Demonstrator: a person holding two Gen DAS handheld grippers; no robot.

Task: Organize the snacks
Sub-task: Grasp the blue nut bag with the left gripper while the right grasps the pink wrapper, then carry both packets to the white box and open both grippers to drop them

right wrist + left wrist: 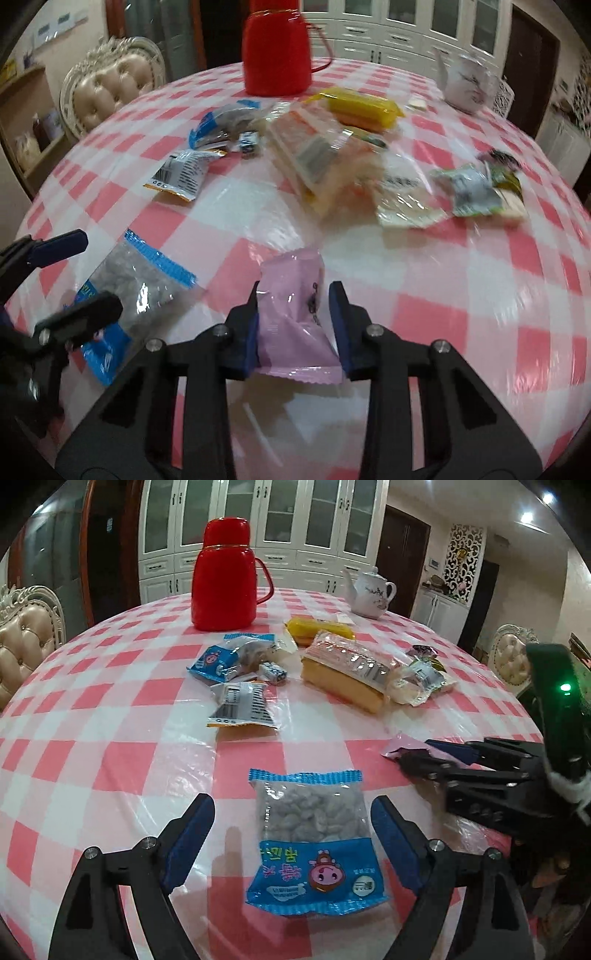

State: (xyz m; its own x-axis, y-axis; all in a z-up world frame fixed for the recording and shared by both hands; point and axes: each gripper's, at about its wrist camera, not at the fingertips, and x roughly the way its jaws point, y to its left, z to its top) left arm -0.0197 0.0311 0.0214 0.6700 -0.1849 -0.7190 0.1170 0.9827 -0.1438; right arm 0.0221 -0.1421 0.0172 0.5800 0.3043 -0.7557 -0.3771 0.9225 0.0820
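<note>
**Gripping the pink packet while the blue bag lies free**

Clamping the pink snack packet [295,317] between its blue pads, the right claw [295,325] holds it just above the checked bench [461,314]. The left claw [291,830] stands wide apart, its fingers on either side of the blue-edged bag of pale pieces [314,845], not touching it. The bag lies flat toward the near edge. Other snacks [343,668] cluster mid-bench, before the red flask [223,576].

Pink-and-white checked tablecloth [110,709], red flask [223,576]
</note>
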